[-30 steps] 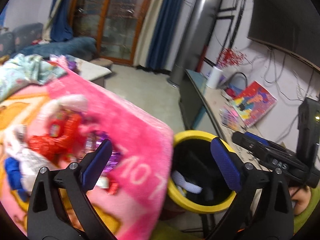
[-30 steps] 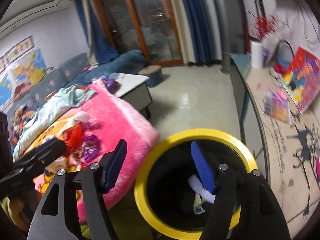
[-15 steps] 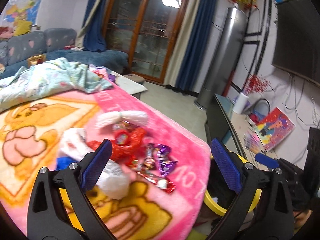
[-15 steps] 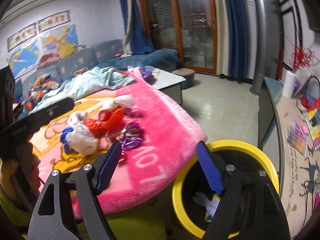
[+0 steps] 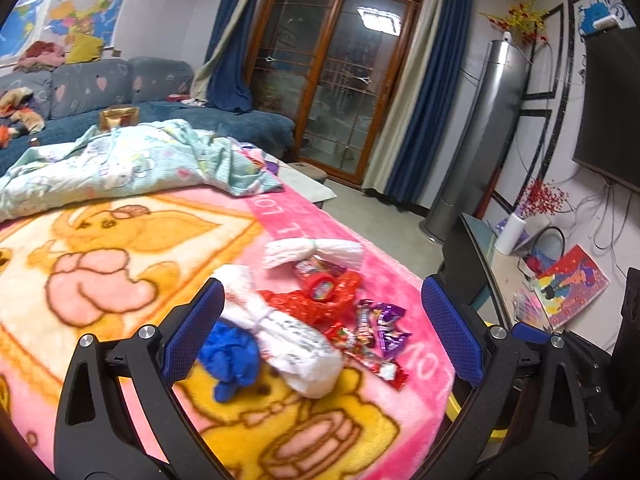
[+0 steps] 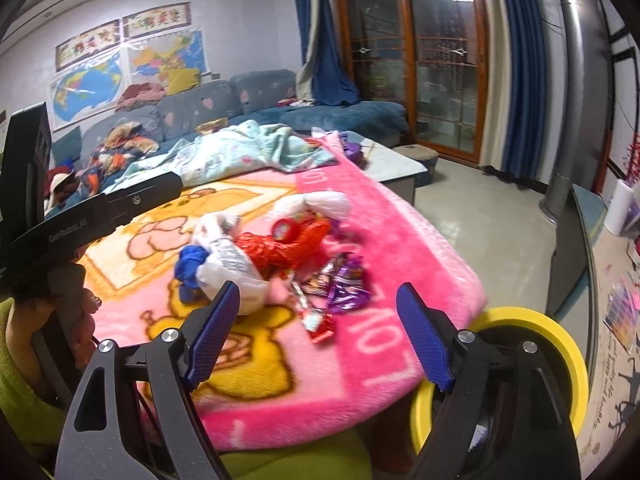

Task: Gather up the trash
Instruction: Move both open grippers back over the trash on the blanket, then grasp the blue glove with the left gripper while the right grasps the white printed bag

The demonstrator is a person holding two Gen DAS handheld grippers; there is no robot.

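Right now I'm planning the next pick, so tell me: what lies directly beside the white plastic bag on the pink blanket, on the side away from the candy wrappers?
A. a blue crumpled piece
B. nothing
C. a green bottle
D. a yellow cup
A: a blue crumpled piece touches the white plastic bag, opposite the candy wrappers on the pink blanket.

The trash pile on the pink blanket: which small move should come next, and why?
Probably lower the right gripper onto the purple wrapper. Its jaws, which have just been opening, hold nothing, that wrapper lies nearest them, and the yellow bin stands beside the blanket.
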